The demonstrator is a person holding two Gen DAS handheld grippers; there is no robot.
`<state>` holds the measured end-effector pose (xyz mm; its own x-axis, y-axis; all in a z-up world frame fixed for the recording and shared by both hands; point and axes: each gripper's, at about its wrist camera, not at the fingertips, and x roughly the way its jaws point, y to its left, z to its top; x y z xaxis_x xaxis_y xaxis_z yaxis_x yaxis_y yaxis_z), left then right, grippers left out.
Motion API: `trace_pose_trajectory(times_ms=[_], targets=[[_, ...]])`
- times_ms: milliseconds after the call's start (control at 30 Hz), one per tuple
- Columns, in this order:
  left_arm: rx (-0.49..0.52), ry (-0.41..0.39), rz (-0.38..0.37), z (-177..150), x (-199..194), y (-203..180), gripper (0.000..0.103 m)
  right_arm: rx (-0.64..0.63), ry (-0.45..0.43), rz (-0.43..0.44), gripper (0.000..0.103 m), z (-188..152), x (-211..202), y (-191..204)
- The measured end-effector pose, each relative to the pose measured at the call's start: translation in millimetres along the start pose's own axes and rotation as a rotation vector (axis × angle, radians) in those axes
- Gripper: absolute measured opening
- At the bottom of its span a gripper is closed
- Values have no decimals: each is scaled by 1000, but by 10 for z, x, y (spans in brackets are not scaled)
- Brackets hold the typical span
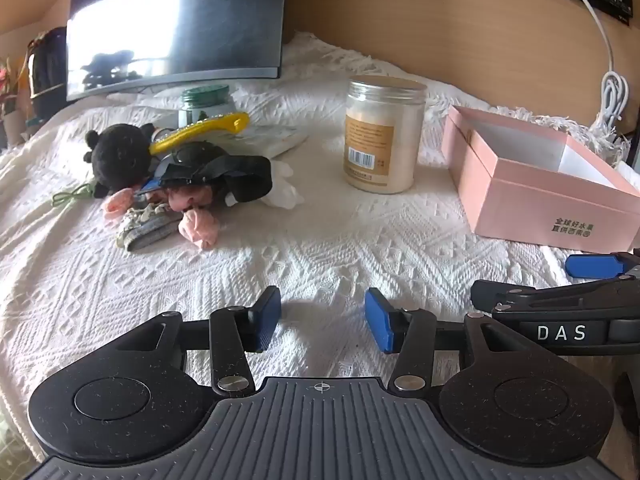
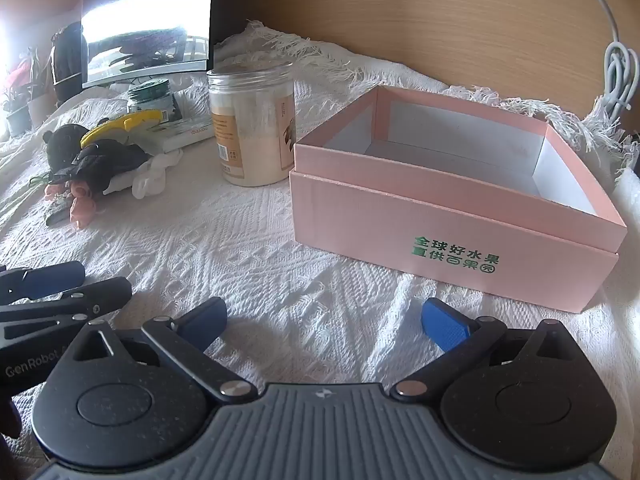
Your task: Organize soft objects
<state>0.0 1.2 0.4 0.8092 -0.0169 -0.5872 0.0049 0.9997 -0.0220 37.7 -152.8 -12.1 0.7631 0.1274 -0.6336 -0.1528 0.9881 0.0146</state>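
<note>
Home desk: monitor (crocheted cloth), toys

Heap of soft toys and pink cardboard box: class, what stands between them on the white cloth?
A clear plastic jar of pale powder, upright and lidded, stands between the heap of soft toys and the pink cardboard box; both wrist views show it.

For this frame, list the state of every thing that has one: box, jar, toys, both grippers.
Pink box: open, empty, upright.
Lidded jar: upright, closed, partly full of pale powder.
Black plush toy: lying in the pile, not held.
Pink cloth pieces: loose on the cloth.
Left gripper: open, nothing between the jaws.
Right gripper: wide open, holding nothing.
</note>
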Motion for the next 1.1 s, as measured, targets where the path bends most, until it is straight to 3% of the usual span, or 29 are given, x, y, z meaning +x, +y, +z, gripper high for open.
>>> trace_pose_trajectory(times_ms=[1100], targets=[[15, -1, 10, -2, 1, -8, 52, 0, 0, 0, 103, -3, -2, 4]])
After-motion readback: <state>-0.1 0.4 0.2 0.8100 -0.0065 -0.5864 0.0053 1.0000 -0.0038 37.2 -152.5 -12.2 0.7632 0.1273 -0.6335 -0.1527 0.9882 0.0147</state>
